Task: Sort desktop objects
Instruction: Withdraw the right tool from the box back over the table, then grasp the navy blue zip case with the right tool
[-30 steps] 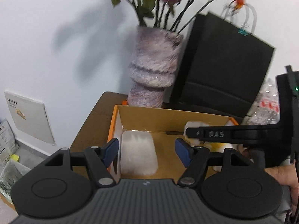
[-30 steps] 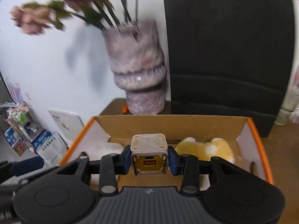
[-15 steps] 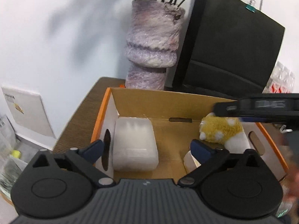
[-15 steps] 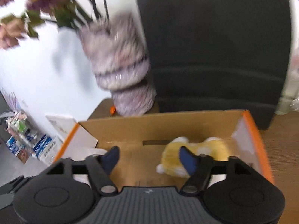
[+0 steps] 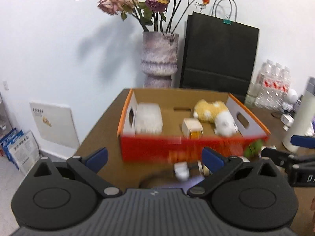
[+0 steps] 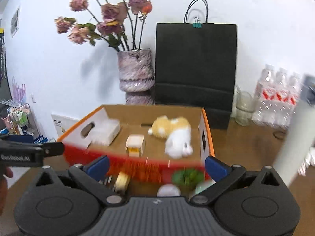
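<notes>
An orange cardboard box [image 5: 177, 147] [image 6: 137, 163] sits on the brown desk. Inside it lie a white tissue pack [image 5: 148, 119] [image 6: 107, 131], a white-and-yellow charger cube [image 5: 192, 127] [image 6: 135, 144] and a yellow-and-white plush toy [image 5: 215, 115] [image 6: 173, 133]. My left gripper [image 5: 155, 157] is open and empty, pulled back in front of the box. My right gripper [image 6: 156, 164] is open and empty, also in front of the box. Small blurred items lie before the box: a white object [image 5: 182, 171], a green object [image 6: 187, 177] [image 5: 254, 149], a yellowish roll [image 6: 122, 181].
A purple vase of dried roses [image 5: 159, 57] [image 6: 135, 72] and a black paper bag [image 5: 218, 57] [image 6: 195, 64] stand behind the box. Water bottles [image 6: 275, 100] [image 5: 273, 90], a glass jar [image 6: 243, 108] and a white cylinder [image 5: 299, 123] stand at the right.
My right gripper let go of the charger cube into the box and opened. Both grippers have pulled back and up, away from the box.
</notes>
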